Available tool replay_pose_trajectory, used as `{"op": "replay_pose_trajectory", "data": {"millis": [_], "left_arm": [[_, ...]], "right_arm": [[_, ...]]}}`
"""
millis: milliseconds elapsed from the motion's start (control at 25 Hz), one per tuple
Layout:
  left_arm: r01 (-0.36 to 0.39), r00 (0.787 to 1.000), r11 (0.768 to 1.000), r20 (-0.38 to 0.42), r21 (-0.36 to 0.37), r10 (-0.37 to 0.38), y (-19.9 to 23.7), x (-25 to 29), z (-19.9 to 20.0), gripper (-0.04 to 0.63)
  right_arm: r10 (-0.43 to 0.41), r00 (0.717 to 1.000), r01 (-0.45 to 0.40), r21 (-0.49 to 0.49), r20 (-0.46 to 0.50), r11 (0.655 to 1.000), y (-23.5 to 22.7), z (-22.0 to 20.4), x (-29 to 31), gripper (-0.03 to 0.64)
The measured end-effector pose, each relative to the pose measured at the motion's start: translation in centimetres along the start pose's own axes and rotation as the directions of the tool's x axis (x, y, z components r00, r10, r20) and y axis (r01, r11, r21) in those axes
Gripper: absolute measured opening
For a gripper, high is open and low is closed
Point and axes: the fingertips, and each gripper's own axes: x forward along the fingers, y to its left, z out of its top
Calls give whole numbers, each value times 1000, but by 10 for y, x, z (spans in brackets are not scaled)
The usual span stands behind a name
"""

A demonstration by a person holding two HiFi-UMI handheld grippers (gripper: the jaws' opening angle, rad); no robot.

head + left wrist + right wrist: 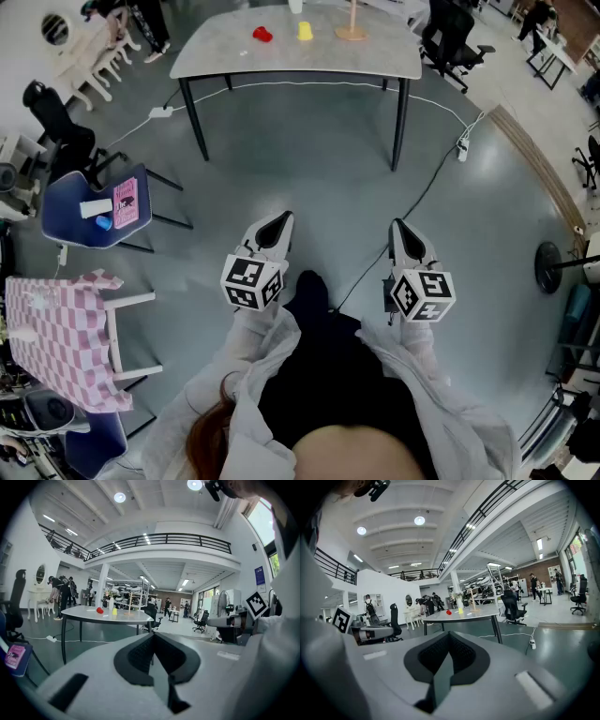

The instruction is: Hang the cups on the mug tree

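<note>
Left gripper (278, 221) and right gripper (400, 229), jaws clenched empty, far from the grey black-legged counter (281, 62); arriving unopened, they could topple its small red cup (262, 35) or yellow cup (305, 31).

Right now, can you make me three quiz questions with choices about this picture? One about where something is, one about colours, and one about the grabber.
1. Where is the mug tree?
A. on the grey table far ahead
B. on the floor
C. on the blue chair

2. What colours are the two cups beside it?
A. blue and green
B. red and yellow
C. black and white

3. How do the jaws of the right gripper stand?
A. wide apart
B. shut on a cup
C. together, with nothing between them

Answers:
1 A: the wooden tree stands on the tabletop.
2 B: a red cup and a yellow cup sit next to it.
3 C: the right gripper view shows the jaws meeting with nothing held.
</note>
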Motion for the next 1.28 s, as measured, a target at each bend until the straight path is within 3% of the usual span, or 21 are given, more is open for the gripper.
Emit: {"op": "replay_pose_trajectory", "data": {"millis": [320, 360, 440, 480, 600, 960, 1280], "left_arm": [[9, 1000, 1000, -3, 1, -9, -21, -9, -6, 3], [6, 1000, 1000, -5, -1, -6, -22, -10, -7, 3], [-2, 1000, 1000, -9, -4, 2, -22, -11, -10, 3], [-5, 1000, 1000, -9, -5, 5, -22, -12, -10, 3], [-14, 1000, 1000, -3, -9, 14, -17, -11, -7, 3], [-52, 999, 998, 3, -30, 52, 23, 30, 3, 3], [-43, 999, 999, 11, -30, 43, 90, 101, 35, 3]], "right_arm": [[-6, 999, 5, 29, 42, 1000, 1, -3, -22, 12], [0, 999, -2, 36, 52, 999, 2, -3, -23, 34], [14, 998, -17, 55, 66, 998, 3, -2, -22, 215], [15, 997, -19, 57, 70, 998, 2, -1, -21, 259], [13, 997, -15, 33, 71, 999, 0, 3, -15, 306], [48, 998, -48, -6, 42, 999, -13, 12, 34, 306], [44, 999, -44, -7, 30, 999, -32, 39, 124, 305]]}}
